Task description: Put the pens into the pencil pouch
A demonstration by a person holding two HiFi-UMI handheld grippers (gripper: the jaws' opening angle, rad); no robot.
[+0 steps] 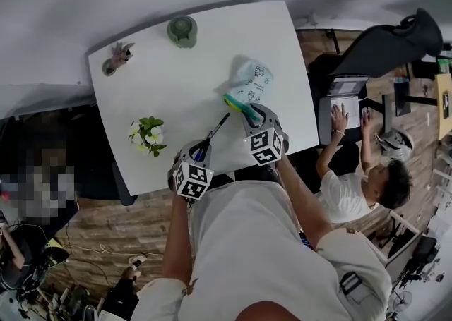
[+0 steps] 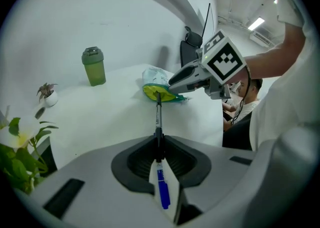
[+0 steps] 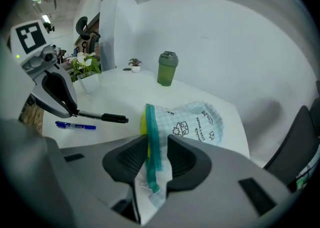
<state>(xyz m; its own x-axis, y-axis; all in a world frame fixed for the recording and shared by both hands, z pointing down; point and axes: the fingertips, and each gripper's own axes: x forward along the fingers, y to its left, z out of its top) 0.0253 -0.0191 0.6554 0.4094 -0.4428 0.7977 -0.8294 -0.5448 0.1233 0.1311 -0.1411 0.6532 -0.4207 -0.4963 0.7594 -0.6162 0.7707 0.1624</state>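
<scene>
The white desk (image 1: pixel 176 80) carries the pale checked pencil pouch (image 3: pixel 195 122), whose teal zip edge is clamped in the right claw (image 3: pixel 152 159). The left claw (image 2: pixel 159 154) is closed on a black pen (image 2: pixel 158 117) that points at the pouch's yellow mouth. A blue pen (image 3: pixel 75 126) lies on the desk.

You've got evenly bright feeds, soft shadows on the white table (image 2: pixel 110 117) ahead of your left gripper (image 2: pixel 158 143), a ceiling strip light (image 2: pixel 256 23) glaring up-right of it, strong fisheye bending, dark vignetted edges, and blurred near-field housing.
</scene>
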